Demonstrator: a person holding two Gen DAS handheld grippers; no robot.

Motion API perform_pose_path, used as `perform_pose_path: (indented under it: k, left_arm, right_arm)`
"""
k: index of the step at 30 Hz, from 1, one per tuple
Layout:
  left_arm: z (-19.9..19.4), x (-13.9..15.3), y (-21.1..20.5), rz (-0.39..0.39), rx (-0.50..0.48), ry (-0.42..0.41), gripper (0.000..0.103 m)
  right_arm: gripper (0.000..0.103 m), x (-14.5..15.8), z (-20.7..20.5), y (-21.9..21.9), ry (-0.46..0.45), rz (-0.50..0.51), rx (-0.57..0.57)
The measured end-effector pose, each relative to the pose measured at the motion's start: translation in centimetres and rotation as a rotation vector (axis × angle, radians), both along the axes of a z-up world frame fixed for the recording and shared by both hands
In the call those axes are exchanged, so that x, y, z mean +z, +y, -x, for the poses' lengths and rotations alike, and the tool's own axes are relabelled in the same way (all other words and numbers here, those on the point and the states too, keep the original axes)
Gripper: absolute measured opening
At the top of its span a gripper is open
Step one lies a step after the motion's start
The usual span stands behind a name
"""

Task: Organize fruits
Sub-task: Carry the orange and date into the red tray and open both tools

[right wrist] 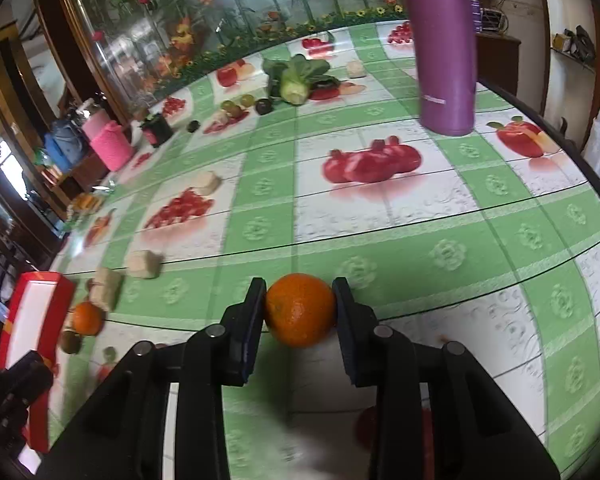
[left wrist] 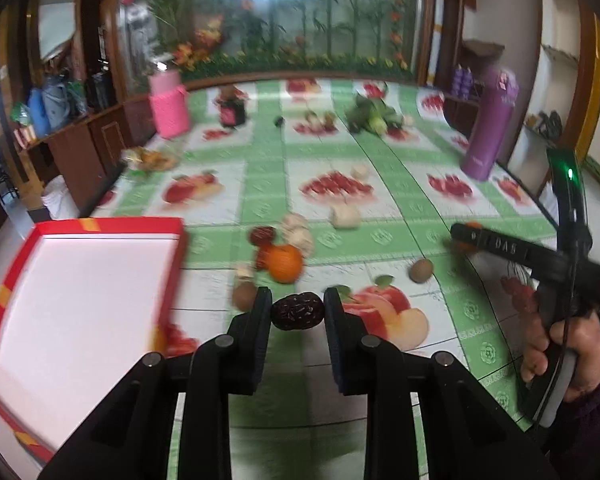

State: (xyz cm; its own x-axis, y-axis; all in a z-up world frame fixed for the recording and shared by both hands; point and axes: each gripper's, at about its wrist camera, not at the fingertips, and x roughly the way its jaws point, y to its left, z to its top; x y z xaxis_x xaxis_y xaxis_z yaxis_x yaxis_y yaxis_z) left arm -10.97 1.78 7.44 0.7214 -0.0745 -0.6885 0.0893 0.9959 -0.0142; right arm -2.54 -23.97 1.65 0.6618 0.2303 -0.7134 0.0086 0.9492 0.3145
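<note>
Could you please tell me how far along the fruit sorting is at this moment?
Nothing looks sorted yet: the red box shows only its white bottom. In hand: the left hand-held gripper clamps a dried date, and the right hand-held gripper clamps an orange. Left on the table: another orange, more dates and two small brown fruits.

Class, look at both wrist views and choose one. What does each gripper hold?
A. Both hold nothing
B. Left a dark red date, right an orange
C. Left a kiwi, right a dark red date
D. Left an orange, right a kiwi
B: the left gripper is clamped on the dark red date, and the right gripper is clamped on the orange.
</note>
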Motion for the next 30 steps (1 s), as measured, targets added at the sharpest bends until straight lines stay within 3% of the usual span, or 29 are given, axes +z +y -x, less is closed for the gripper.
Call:
perform_pose_path:
  k: [4,8,16,23,30]
  left_arm:
    - [1.7,1.8,5.4,0.019,0.118,-0.056,0.025]
    - [3.1,2.1,10.7,0.002,0.252,-0.079,0.025]
    - [4.6,-0.7,18.6,-0.017,0.480,-0.017,0.025]
    - [4.3,-2.7,20.5,-0.023,0.514,0.038,0.026]
    - [4.8,-4.0,21.8,-0.016,0.544,0.067,0.026]
  right_arm:
    - [0.036,0.9,1.5,4.4,-0.025,-0.047,0.086]
    - [0.036,2.7,3.1,11.8,-0.068,-0.063,0.260]
    - [0.036,4.7,6.4,25.4,-0.100,-0.069,0.564]
    - [0.036,2.5,8.1,32.4,-0.031,-0.028,0.705]
    - [0.036,0.6,8.5,33.5,0.047,0.032,0.717]
